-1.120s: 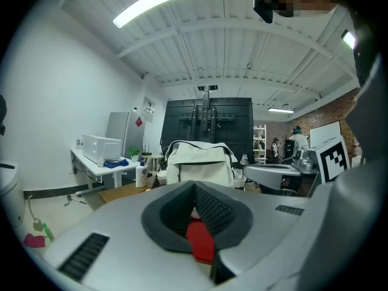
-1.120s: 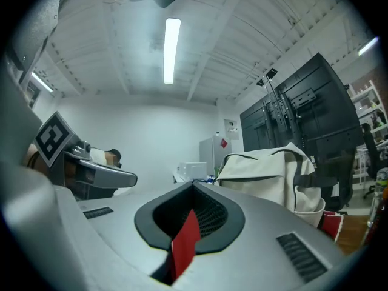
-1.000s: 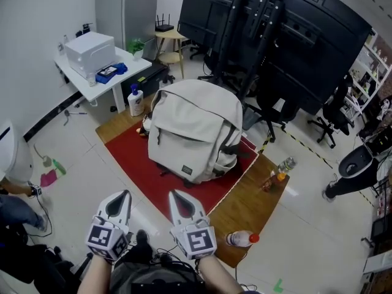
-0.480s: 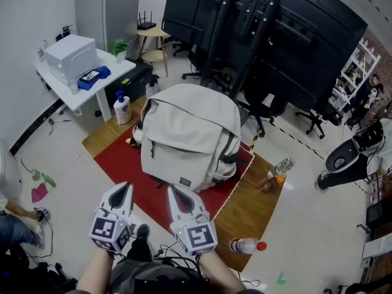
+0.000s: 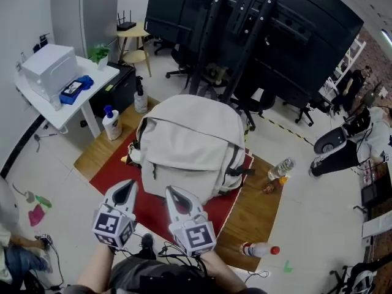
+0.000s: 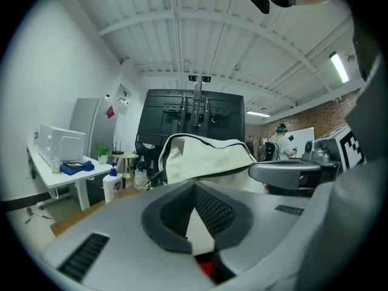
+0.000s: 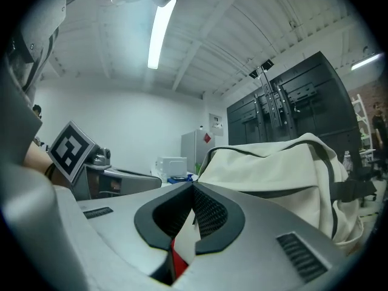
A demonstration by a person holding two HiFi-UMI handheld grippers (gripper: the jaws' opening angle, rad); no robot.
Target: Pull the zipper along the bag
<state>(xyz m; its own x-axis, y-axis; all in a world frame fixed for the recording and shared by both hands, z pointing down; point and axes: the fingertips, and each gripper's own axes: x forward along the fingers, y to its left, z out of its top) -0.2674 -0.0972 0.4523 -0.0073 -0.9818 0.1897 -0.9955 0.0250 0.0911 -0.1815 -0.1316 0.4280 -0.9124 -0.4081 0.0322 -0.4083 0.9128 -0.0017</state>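
Observation:
A cream backpack [image 5: 191, 144] with dark zipper lines stands upright on a red mat [image 5: 150, 201] laid over a wooden board; it also fills the middle of the left gripper view as the backpack [image 6: 203, 156] and the right side of the right gripper view as the backpack [image 7: 285, 162]. My left gripper [image 5: 128, 185] and right gripper [image 5: 174, 193] hover side by side just in front of the backpack's lower edge, apart from it. Both are shut with nothing between the jaws.
A white table [image 5: 58, 90] with a white box stands at the back left, a pump bottle [image 5: 111, 122] on the floor beside it. Two bottles [image 5: 278, 167] stand right of the mat, another bottle [image 5: 258, 249] lies on the floor. Black racks and office chairs stand behind.
The backpack has come closer to me and lower in the head view as I step forward. Both grippers stay shut and side by side.

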